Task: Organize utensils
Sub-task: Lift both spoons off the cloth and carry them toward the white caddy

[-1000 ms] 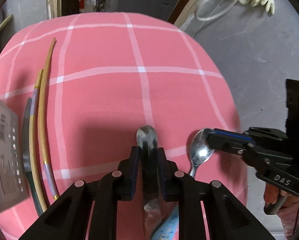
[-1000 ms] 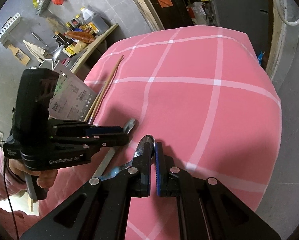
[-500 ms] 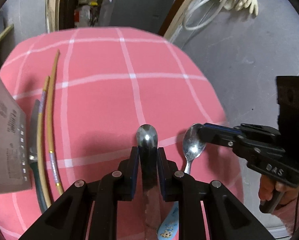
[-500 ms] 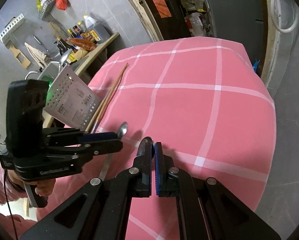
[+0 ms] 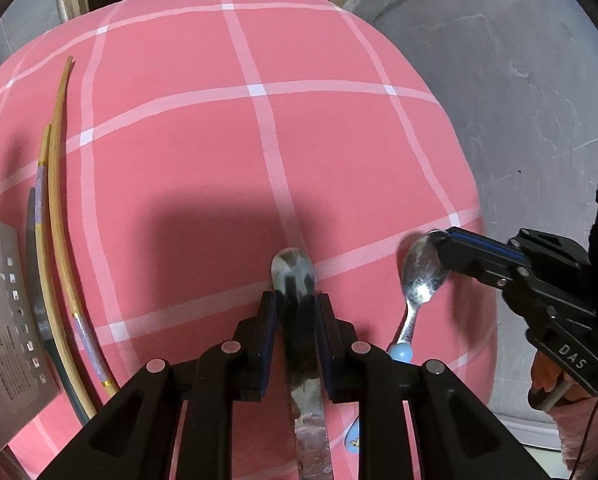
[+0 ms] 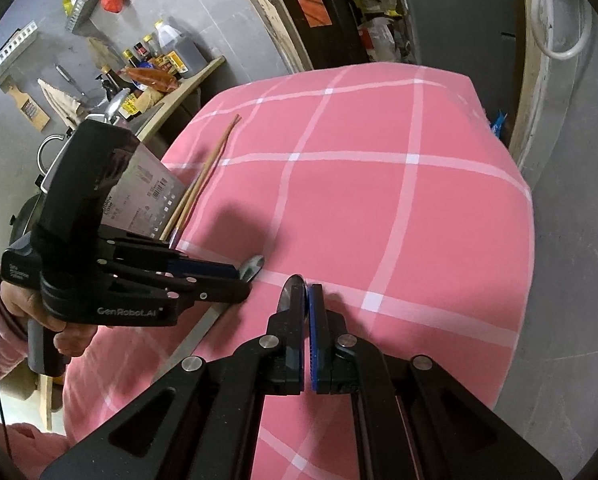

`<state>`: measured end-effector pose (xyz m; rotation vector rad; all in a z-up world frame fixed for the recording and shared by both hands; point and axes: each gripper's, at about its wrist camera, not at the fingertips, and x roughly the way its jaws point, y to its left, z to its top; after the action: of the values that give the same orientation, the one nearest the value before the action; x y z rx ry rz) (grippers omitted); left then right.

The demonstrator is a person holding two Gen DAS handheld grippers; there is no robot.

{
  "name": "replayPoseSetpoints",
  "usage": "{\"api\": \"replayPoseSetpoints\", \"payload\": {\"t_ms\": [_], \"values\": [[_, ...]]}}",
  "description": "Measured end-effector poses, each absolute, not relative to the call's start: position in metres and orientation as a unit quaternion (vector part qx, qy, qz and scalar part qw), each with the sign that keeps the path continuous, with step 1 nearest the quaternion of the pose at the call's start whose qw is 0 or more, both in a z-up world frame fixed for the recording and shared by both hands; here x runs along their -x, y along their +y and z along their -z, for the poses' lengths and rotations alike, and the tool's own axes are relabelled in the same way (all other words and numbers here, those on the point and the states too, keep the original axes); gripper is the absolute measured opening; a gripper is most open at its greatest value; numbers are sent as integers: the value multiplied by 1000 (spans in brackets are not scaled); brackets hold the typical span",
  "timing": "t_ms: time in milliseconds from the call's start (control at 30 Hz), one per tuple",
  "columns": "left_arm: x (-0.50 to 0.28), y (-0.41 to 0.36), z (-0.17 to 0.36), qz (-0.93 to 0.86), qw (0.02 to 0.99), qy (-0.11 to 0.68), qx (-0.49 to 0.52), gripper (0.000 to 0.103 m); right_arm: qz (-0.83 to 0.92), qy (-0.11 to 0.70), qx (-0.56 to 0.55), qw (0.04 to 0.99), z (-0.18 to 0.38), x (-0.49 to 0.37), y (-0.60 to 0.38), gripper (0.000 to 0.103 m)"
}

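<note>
1. Fingers of the left gripper [image 5: 295,312] are clamping a metal spoon [image 5: 293,270], its bowl sticking out past the fingertips and its flat handle running back between the arms. Fingers of the right gripper [image 6: 307,304] are pressing together on the bowl of a second spoon [image 5: 421,272], which is showing edge-on in the right wrist view [image 6: 293,292].
2. Pink checked tablecloth [image 5: 219,152] is covering the table and lying under both grippers; grey floor is showing beyond its right edge.
3. Grey perforated grater card [image 5: 7,316], printed with a barcode, is lying at the left edge of the table.
4. Two chopsticks [image 5: 57,184] are lying side by side just right of the card, running along the cloth's left side, with a dark utensil handle [image 5: 35,280] between them and the card.
5. Second spoon is hanging with its bowl in the right fingers near the table's right edge; its neck is running down to a light-blue handle [image 5: 401,354] just beside the left gripper's arm.
6. Both spoons are sitting close above the cloth, near one another; whether either is touching it cannot be told.
</note>
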<state>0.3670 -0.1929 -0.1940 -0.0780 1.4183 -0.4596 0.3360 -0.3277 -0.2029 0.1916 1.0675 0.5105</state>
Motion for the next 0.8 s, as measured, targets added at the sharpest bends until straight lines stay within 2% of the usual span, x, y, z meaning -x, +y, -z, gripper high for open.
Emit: {"api": "replayPoseSetpoints", "payload": {"t_ms": [233,300,533,800], "values": [[-363,-193,190,201,746,634,40,16,-241,495,-106,828,202,-333,-325,2],[-346,-181,186,198,763,611,71,16,-243,486,-103,833,196,-328,-324,2],[-303,-160,148,191,829,518,87,17,-244,441,-85,860,169,-312,-320,2],[-283,-135,123,198,861,461,81,17,-253,412,-72,872,148,-302,-310,2]]}}
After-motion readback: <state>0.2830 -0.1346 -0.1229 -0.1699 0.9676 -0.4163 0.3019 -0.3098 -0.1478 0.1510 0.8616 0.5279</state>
